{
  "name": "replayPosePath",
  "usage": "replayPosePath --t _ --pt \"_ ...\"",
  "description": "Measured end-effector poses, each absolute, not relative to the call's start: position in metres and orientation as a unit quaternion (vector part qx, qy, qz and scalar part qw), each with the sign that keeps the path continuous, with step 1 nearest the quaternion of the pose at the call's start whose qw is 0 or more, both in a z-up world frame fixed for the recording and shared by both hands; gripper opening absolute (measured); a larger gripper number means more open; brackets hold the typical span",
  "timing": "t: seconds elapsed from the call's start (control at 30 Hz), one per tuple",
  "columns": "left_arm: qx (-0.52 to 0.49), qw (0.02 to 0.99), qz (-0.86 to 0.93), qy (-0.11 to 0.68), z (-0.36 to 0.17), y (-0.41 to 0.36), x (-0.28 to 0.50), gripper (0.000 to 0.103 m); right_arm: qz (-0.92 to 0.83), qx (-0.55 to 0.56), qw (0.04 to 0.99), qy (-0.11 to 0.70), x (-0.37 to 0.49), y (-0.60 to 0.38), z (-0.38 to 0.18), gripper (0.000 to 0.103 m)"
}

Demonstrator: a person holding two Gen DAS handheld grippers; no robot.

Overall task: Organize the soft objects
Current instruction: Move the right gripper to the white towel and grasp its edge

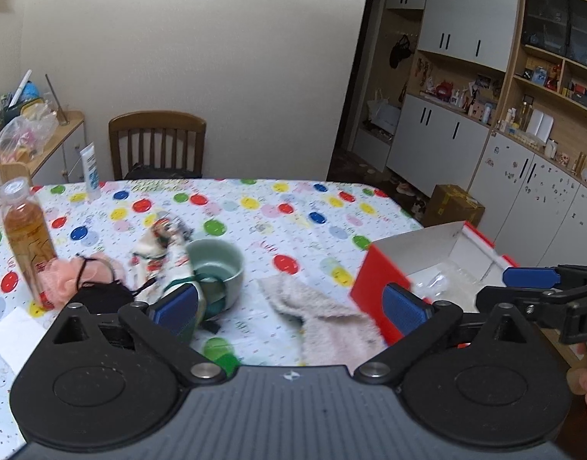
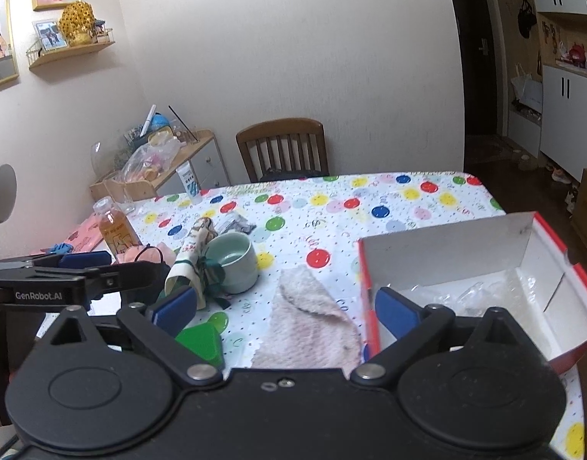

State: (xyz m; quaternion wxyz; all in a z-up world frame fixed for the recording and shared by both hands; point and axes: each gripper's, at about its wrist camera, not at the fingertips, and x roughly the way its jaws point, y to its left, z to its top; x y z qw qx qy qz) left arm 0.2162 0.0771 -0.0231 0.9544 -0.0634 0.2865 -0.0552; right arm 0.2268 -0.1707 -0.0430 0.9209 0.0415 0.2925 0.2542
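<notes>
A fluffy pale pink cloth (image 1: 324, 314) (image 2: 312, 326) lies flat on the dotted tablecloth, just left of a red box (image 1: 374, 280) (image 2: 485, 260) with a white inside. My left gripper (image 1: 289, 303) is open above the cloth, gripping nothing. My right gripper (image 2: 286, 306) is also open and empty over the same cloth, its right finger before the box's near corner. A patterned cloth roll with a green ribbon (image 1: 163, 253) (image 2: 193, 260) leans on a pale green cup (image 1: 216, 268) (image 2: 232, 260). A pink puff with a black hair tie (image 1: 82, 272) and a black fabric piece (image 1: 98, 295) lie further left.
A bottle of amber liquid (image 1: 25, 237) (image 2: 117, 230) stands at the left and a white tube (image 1: 90, 172) at the far edge. A green triangular piece (image 2: 201, 341) lies near my right gripper. A wooden chair (image 1: 157, 142) stands behind the table (image 1: 293, 207). Clear plastic lies inside the box.
</notes>
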Motion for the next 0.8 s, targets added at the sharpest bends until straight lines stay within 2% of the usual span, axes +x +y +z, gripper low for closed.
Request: replayPosePath --t 0.47,0.8 --pt "-0.04 0.942 -0.06 0.327 -0.089 0.122 0.213 0.103 0.221 0.044 0.917 0.329 0.236 -0.115 -0.084 0.099" --pt "-0.062 0.934 -0.064 0.347 -0.13 0.137 0.221 0.103 0.189 0.021 0.913 0.36 0.263 -0.09 -0.121 0.096"
